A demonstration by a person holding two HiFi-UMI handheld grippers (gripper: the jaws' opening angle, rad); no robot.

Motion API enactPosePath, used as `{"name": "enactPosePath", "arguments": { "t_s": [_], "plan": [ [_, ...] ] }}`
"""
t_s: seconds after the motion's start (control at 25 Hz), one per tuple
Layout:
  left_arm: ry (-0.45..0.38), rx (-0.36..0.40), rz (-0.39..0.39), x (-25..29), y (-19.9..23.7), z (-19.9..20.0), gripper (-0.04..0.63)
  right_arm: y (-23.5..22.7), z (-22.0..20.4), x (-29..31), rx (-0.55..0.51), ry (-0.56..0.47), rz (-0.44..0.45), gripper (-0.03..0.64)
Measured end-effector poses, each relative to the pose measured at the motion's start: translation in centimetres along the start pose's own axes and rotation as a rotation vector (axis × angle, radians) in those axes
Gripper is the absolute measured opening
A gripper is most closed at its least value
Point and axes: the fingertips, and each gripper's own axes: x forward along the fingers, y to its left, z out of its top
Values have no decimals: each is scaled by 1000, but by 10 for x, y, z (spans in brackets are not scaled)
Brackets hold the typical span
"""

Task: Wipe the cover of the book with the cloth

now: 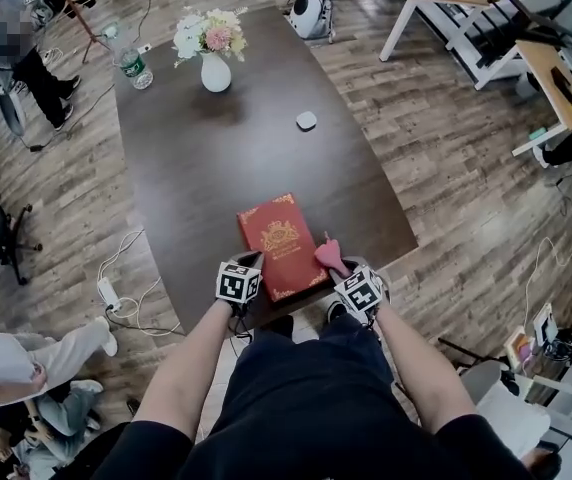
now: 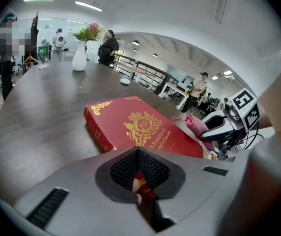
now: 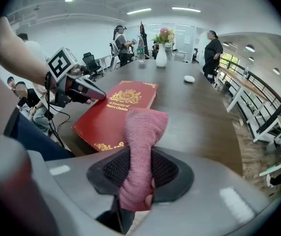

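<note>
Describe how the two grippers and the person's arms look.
The left gripper and right gripper are pale grey with dark ribbed pads, each bearing a cube of black-and-white square markers. Thin black cables hang below. The forearms are bare, the sleeves dark.

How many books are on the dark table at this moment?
1. The red book lies at the table's near edge, its corner in the left gripper. The whole tabletop shows; none seems hidden.

A white vase (image 1: 216, 72) of flowers (image 1: 207, 32) stands at the dark table's (image 1: 196, 158) far end, a water bottle (image 1: 134, 68) nearby, a small white object (image 1: 307, 120) closer.
</note>
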Motion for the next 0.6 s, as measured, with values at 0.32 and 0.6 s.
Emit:
{"name": "enactPosePath", "arguments": {
  "t_s": [0.32, 0.6],
  "plan": [
    [-86, -123, 133, -17, -6, -4, -5, -23, 8, -33, -45, -88, 49, 120],
    [-264, -253, 275, -63, -37, -13, -5, -29, 19, -64, -122, -179, 116, 118]
  ]
}}
